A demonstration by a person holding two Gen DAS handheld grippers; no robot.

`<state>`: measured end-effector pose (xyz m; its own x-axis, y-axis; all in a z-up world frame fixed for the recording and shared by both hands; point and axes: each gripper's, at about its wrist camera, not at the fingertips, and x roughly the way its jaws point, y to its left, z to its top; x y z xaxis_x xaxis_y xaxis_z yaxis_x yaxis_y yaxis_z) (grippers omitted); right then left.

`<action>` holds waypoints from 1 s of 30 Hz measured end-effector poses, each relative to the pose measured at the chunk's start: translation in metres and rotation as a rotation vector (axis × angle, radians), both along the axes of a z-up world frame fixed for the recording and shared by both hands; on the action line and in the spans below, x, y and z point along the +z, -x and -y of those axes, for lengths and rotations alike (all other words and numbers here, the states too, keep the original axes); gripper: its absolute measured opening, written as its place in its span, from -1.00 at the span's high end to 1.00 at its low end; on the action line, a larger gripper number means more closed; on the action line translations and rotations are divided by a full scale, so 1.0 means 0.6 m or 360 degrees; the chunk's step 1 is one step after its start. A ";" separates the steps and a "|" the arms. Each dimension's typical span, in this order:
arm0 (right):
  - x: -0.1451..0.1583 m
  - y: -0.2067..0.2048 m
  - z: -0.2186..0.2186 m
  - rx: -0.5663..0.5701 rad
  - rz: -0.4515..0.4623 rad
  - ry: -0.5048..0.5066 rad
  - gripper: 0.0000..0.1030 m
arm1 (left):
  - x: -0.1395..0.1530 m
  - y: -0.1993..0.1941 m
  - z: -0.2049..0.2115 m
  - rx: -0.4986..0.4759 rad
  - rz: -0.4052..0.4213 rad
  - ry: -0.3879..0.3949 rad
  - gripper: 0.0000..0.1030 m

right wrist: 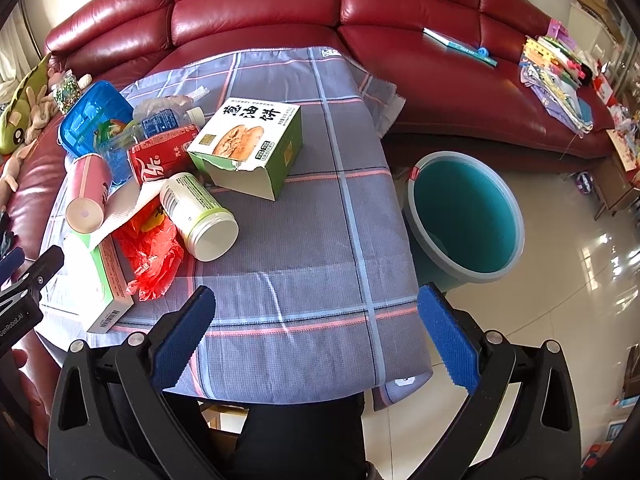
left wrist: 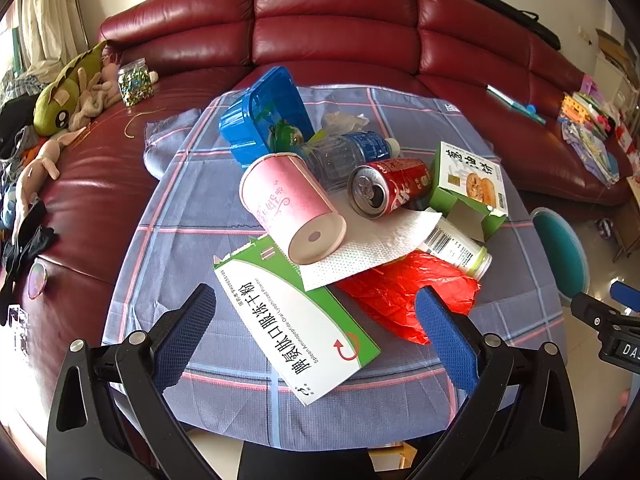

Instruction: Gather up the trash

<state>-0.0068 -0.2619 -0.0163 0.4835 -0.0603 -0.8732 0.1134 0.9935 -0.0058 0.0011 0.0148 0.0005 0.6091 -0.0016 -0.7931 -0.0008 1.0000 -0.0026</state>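
Note:
A pile of trash lies on the cloth-covered table point(left wrist: 192, 208): a green-and-white medicine box point(left wrist: 296, 320), a pink paper cup point(left wrist: 290, 204) on its side, a red cola can point(left wrist: 390, 188), a clear water bottle point(left wrist: 348, 154), a red plastic bag point(left wrist: 404, 294), a white paper towel point(left wrist: 372, 248), a white jar point(right wrist: 198, 216), a green food box point(right wrist: 248, 146) and a blue plastic tray point(left wrist: 260, 116). A teal bucket point(right wrist: 466, 216) stands on the floor right of the table. My left gripper point(left wrist: 312, 332) is open above the medicine box. My right gripper point(right wrist: 316, 332) is open and empty over the table's near edge.
A red leather sofa point(left wrist: 336, 28) wraps behind and left of the table, with plush toys point(left wrist: 64, 100) and a jar of beads point(left wrist: 134, 82) on it. Books and papers point(right wrist: 556, 72) lie on the sofa's right end. Tiled floor point(right wrist: 580, 264) lies to the right.

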 end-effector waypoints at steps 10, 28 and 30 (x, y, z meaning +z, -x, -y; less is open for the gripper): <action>-0.011 -0.005 -0.008 0.0008 -0.0020 -0.0019 -0.88 | -0.011 -0.002 -0.011 0.0019 -0.0022 0.0015 -0.95; -0.045 -0.042 -0.017 0.0076 -0.0078 -0.0067 -0.88 | -0.076 -0.028 -0.039 0.0110 -0.0250 0.0110 -0.95; -0.053 -0.048 -0.017 0.0093 -0.0089 -0.0079 -0.88 | -0.087 -0.034 -0.037 0.0131 -0.0285 0.0103 -0.95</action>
<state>0.0218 -0.2518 -0.0478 0.4351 0.0104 -0.9003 0.0563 0.9977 0.0388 0.0216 0.0368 -0.0514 0.4588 -0.0123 -0.8885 -0.0886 0.9943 -0.0595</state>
